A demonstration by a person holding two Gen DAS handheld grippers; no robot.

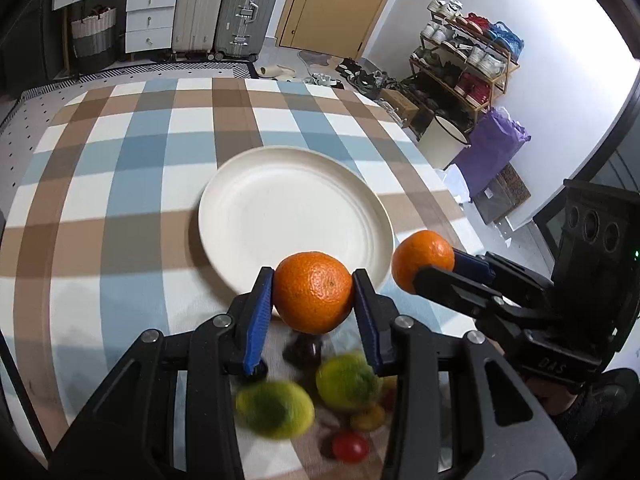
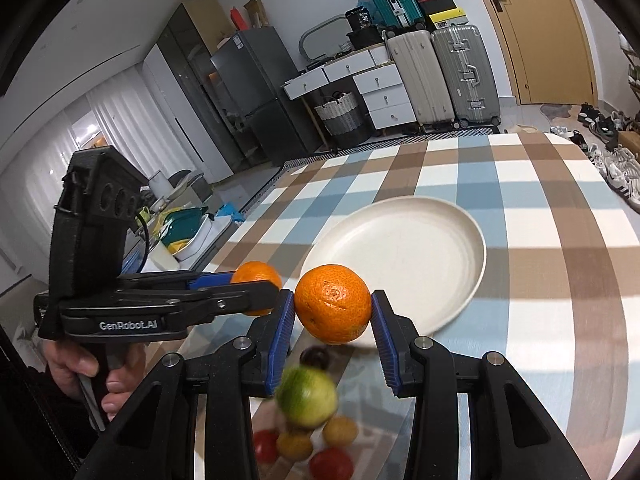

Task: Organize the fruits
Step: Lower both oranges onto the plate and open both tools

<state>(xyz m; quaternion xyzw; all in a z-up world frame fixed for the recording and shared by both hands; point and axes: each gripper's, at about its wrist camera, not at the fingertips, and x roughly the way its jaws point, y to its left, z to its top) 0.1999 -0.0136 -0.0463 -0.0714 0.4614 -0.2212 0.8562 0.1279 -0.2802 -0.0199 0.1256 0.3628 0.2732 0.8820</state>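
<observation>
Fruits sit in two places: one orange in each gripper, lifted above the table, and a loose, blurred heap on the cloth at the near edge. Largest thing in view, the table under a blue, brown and white checked cloth. On it, past the grippers, a bare white plate, seen also from the right wrist. Left gripper: jaws closed on an orange, blue pads pressing its left and right sides, held over the plate's near rim. Right gripper: jaws likewise gripping a second orange, just right of the first, off the plate's near right edge. Each wrist camera catches the other gripper with its fruit alongside: right gripper and left gripper. A hand grips the left gripper's handle. Below the jaws, the heap: two yellow-green fruits and, a dark fruit on the far side, small yellow ones and small red ones nearest. Exact kinds too blurred to tell.
</observation>
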